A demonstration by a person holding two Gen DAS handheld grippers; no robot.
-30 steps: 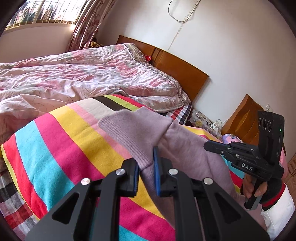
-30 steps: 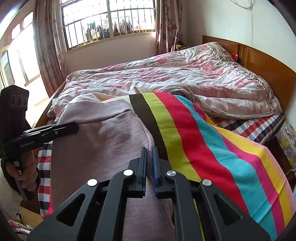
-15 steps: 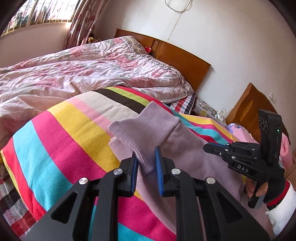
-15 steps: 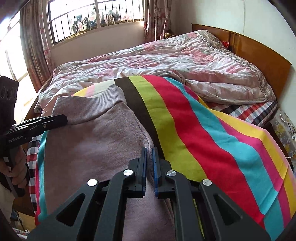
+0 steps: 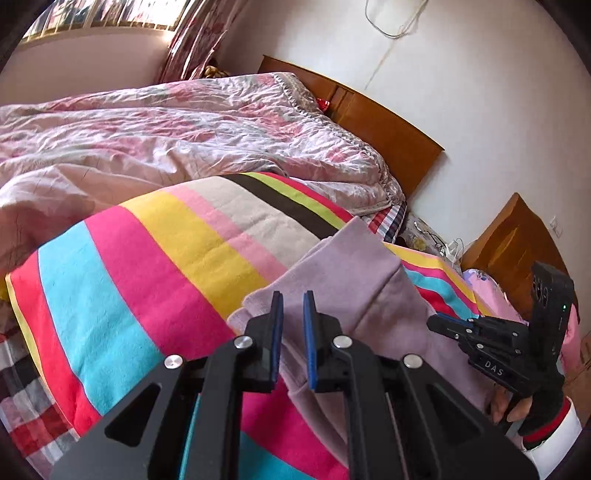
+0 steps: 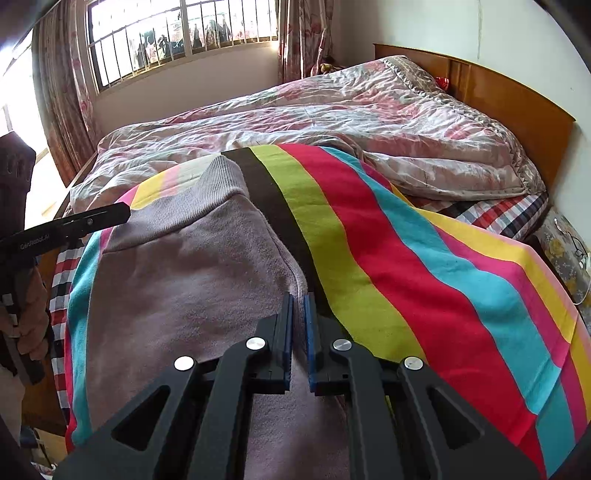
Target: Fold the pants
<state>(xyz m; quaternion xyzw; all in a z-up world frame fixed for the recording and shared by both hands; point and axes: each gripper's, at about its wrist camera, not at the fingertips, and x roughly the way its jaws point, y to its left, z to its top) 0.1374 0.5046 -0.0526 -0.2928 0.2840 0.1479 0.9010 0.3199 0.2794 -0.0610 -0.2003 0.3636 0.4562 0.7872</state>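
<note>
Lilac knit pants (image 5: 354, 273) lie across a striped blanket (image 5: 147, 280) on the bed. My left gripper (image 5: 293, 299) is low over the pants' near corner. Its jaws are closing, with a fold of the lilac cloth pinched between the blue pads. In the right wrist view the pants (image 6: 192, 280) spread to the left, ribbed waistband (image 6: 192, 199) at the far end. My right gripper (image 6: 299, 301) is shut on their right edge, beside the blanket's black stripe (image 6: 273, 206). Each gripper appears in the other's view: the right gripper (image 5: 434, 325) at right, the left gripper (image 6: 127, 212) at left.
A rumpled pink floral quilt (image 5: 184, 129) covers the far half of the bed, in front of a wooden headboard (image 5: 388, 136). A wooden cabinet (image 5: 517, 236) stands at the right by the wall. A barred window (image 6: 177, 33) with curtains is behind the bed. Checked sheet (image 6: 509, 214) shows at the bed's edge.
Both grippers have sunk toward the bed. The pants end in my left gripper no longer stands up; it has come down onto the blanket. The cloth now lies flatter.
</note>
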